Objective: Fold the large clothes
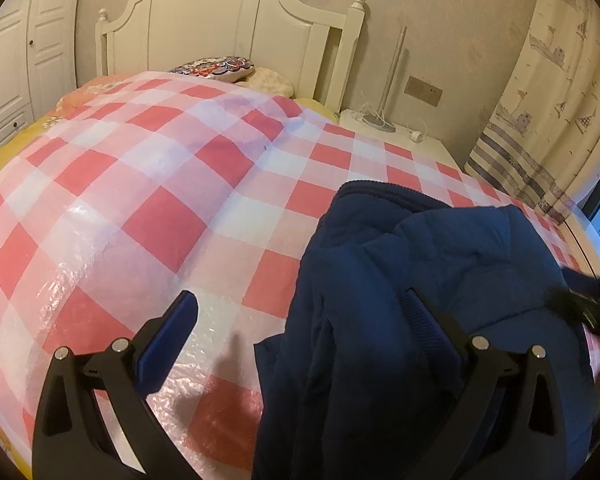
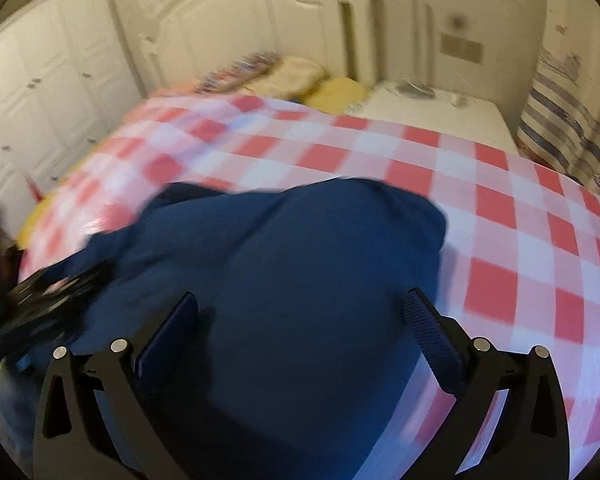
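Note:
A navy blue padded jacket (image 1: 420, 280) lies bunched on the bed's red-and-white checked cover (image 1: 140, 200), at the lower right of the left wrist view. My left gripper (image 1: 300, 320) is open wide over the jacket's left edge, its right finger (image 1: 428, 328) above the fabric and its left finger (image 1: 172, 340) above the cover. In the blurred right wrist view the jacket (image 2: 300, 280) fills the middle. My right gripper (image 2: 300, 320) hangs open wide over it, and nothing is pressed between the pads. Each gripper shows as a dark blur at the edge of the other's view.
A white headboard (image 1: 236, 28) and pillows (image 1: 220, 68) stand at the far end of the bed. A white nightstand (image 1: 400, 136) with a lamp sits at the right, beside a patterned curtain (image 1: 540, 120). White wardrobe doors (image 1: 20, 60) line the left wall.

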Tool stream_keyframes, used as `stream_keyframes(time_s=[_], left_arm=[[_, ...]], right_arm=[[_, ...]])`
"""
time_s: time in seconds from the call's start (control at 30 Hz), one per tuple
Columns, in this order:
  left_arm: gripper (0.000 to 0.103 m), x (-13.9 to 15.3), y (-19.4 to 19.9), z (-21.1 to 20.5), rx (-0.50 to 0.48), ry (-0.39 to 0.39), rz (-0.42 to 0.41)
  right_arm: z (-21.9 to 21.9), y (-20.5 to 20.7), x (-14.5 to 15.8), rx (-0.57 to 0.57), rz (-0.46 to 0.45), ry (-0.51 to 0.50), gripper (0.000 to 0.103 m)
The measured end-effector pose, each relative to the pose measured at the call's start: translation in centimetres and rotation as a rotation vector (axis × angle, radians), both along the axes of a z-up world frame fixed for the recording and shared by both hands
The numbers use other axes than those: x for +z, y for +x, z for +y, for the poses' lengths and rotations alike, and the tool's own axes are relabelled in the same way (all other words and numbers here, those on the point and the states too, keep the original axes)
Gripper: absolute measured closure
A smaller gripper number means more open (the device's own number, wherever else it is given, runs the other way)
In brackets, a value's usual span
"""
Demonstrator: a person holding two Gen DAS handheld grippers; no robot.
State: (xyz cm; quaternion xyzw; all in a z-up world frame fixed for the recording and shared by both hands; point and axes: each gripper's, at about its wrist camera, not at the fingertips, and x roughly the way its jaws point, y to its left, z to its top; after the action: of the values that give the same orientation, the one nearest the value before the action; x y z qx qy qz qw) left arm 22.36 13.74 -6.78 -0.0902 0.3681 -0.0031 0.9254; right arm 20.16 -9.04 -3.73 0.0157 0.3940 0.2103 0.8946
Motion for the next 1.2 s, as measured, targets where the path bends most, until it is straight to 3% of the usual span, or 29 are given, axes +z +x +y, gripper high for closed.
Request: stream_keyframes(time_s=[0.17, 0.2, 0.37, 0.5, 0.6, 0.7, 0.77, 0.83, 0.9, 0.93, 1.1, 1.2], left_arm=[[0.002, -0.1, 0.3, -0.1, -0.002, 0.009, 0.011], [0.002, -0.1, 0.3, -0.2, 0.0, 0.013, 0.01], [0.002, -0.3, 0.4, -0.1, 0.0, 0.013, 0.016], [0.002, -0.3, 0.4, -0.1, -0.001, 0.021, 0.011], [0.002, -0.2, 0.3, -0.2, -0.001, 0.026, 0.008], [0.002, -0.3, 0.5, -0.2, 0.001, 0.036, 0.011], [0.002, -0.3, 0.5, -0.2, 0.0, 0.026, 0.014], [0.002, -0.4, 0.6, -0.1, -0.002, 0.015, 0.02], [0.002, -0.4, 0.6, -0.2, -0.001, 0.02, 0.017], [0.002, -0.4, 0.5, -0.1, 0.0, 0.024, 0.014], [0.002, -0.5, 0.5, -0.2, -0.002, 0.027, 0.016], [0.002, -0.5, 0.6, 0.0, -0.018, 0.016, 0.035]], right_arm=[[-0.9, -5.3, -1.6, -0.014, 0.034, 0.099, 0.004], [-1.1, -6.6, -1.3, -0.033, 0.006, 0.098, 0.004], [1.5, -12.4, 0.5, -0.028, -0.196, -0.02, 0.004], [6.8, -17.2, -3.0, 0.057, -0.373, -0.232, 0.004], [6.2, -16.8, -3.2, 0.063, -0.334, -0.193, 0.004], [6.7, -17.2, -2.6, 0.04, -0.324, -0.22, 0.004], [7.5, -18.6, -2.0, 0.046, -0.381, -0.236, 0.004], [9.3, -20.6, -2.1, 0.122, -0.494, -0.295, 0.004], [10.8, -20.4, -3.6, 0.165, -0.453, -0.379, 0.004], [11.0, -20.1, -4.2, 0.169, -0.427, -0.371, 0.004], [10.3, -20.0, -3.6, 0.204, -0.357, -0.32, 0.004], [8.0, -20.2, -2.0, 0.208, -0.306, -0.194, 0.005]])
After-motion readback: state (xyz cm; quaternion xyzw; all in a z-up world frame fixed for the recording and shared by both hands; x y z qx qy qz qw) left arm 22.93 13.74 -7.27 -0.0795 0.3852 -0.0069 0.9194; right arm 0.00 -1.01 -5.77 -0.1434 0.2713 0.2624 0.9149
